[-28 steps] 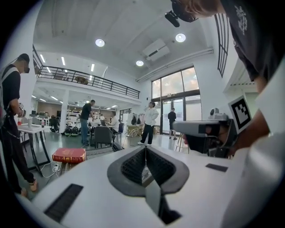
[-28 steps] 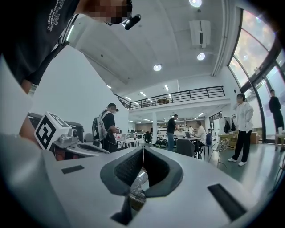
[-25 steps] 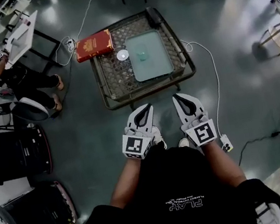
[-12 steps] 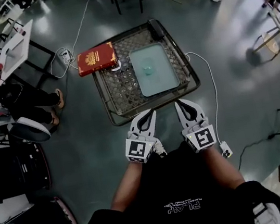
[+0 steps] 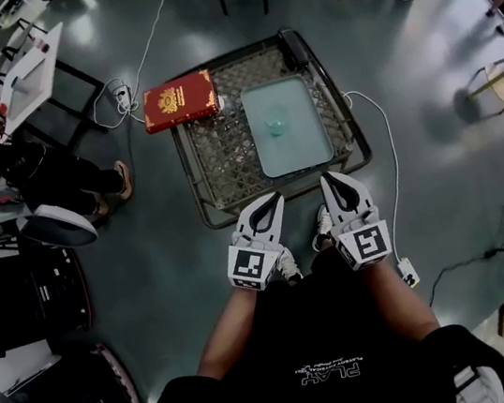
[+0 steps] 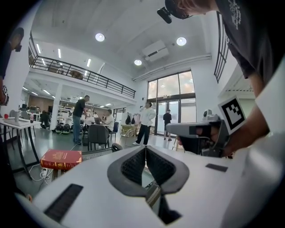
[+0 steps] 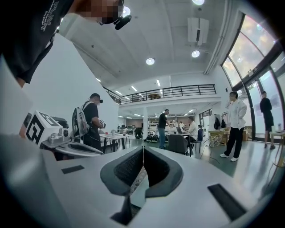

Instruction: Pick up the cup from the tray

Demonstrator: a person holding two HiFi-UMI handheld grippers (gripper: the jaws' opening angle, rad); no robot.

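**A:** What is the biggest thing in front of you?

**B:** The table [image 5: 214, 169]. It is low, with a wire-mesh top, and stands just ahead of your feet.

**A:** And on it?

**B:** The tray [image 5: 305, 149], pale green, lies flat on the table's right half as you look down. A red book [image 5: 179, 101] lies at the far left corner and hangs a little over the edge.

**A:** How do your hands stand?

**B:** You hold your left gripper [image 5: 275, 199] and right gripper [image 5: 329, 178] side by side at the table's near edge. The tips point toward the tray and stay short of it. On the left gripper the jaws are pressed together with nothing between them, as the left gripper view [image 6: 145, 149] shows. The right gripper view [image 7: 143, 149] shows the same: its pads meet along one line and the gripper is empty.

**A:** Where is the cup?

**B:** The cup [image 5: 275, 127] is small and pale green. It sits on the tray near its middle, slightly to the left. It is well apart from both of your grippers, and neither touches it. It is too small in the head view to tell more.
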